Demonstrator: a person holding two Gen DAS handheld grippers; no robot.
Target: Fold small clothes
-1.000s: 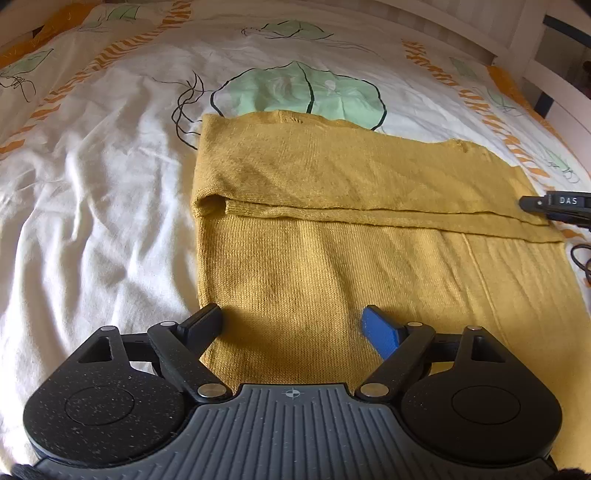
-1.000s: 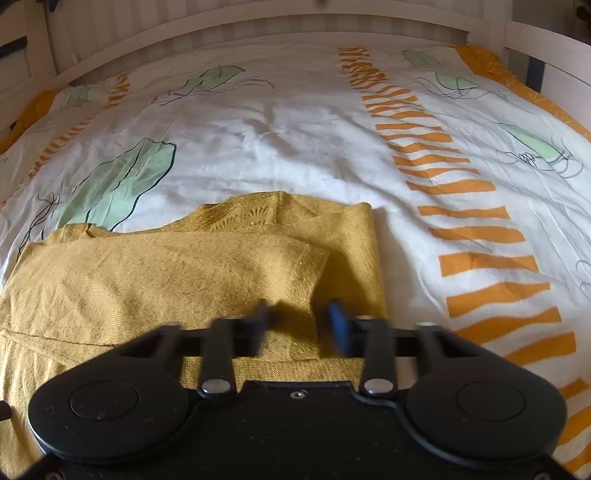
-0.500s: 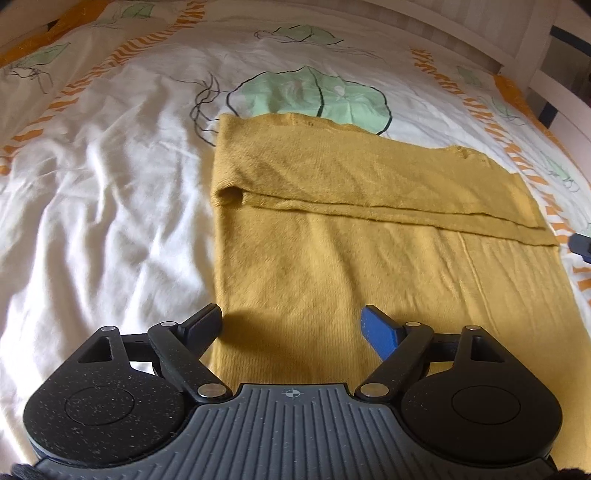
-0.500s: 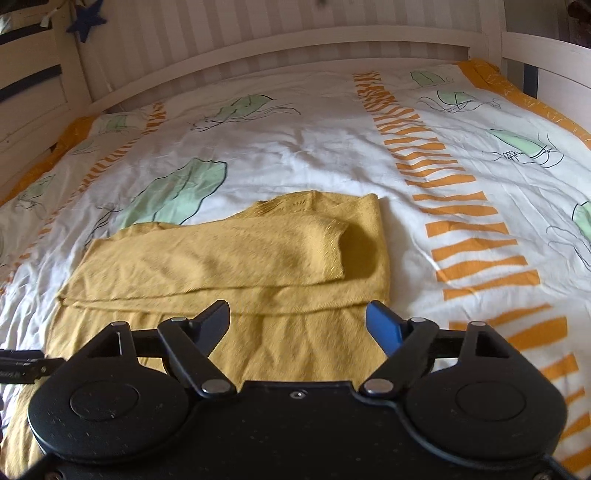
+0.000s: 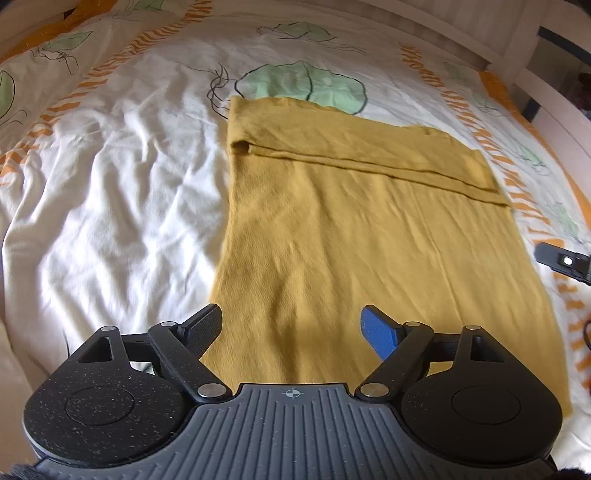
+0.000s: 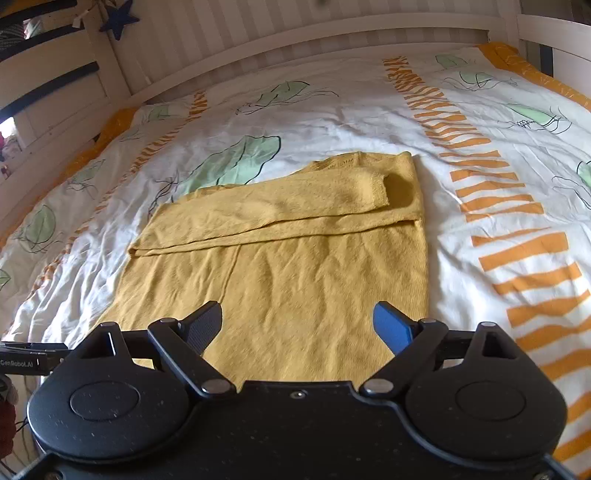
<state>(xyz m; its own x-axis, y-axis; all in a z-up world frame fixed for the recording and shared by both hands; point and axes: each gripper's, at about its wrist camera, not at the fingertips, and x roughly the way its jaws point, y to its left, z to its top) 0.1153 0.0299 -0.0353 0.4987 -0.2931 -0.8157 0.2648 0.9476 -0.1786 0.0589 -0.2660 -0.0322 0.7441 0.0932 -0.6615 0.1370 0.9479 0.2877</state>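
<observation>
- A bed (image 6: 332, 107) with a white slatted frame (image 6: 258, 33) is filling both views, and its duvet, printed with green leaves and orange stripes, is serving as the soft, slightly rumpled work surface; a dark blue star (image 6: 120, 18) is hanging on the frame at the far left of the right wrist view.
- The left hand-held gripper (image 5: 291, 328) is hovering over the near left part of the mustard-yellow knitted garment (image 5: 369, 240), its black and blue pads spread wide with nothing between them; it is probably standing off so the whole cloth can be surveyed.
- The garment is lying flat in the middle of the bed, smoothed out so that a clean crease can be made. Across its far end a sleeve (image 6: 295, 199) is lying folded over the body, cuff towards the right edge, which is keeping the outline a tidy rectangle.
- The right hand-held gripper (image 6: 299, 325) is hanging over the near right part of the garment; its jaws have just been opening, and they are standing wide with no cloth between them, touching nothing.
- Judging from this, the sleeve fold is done and the near hem seems the likely next hold, one gripper at each corner, for folding the body over.
</observation>
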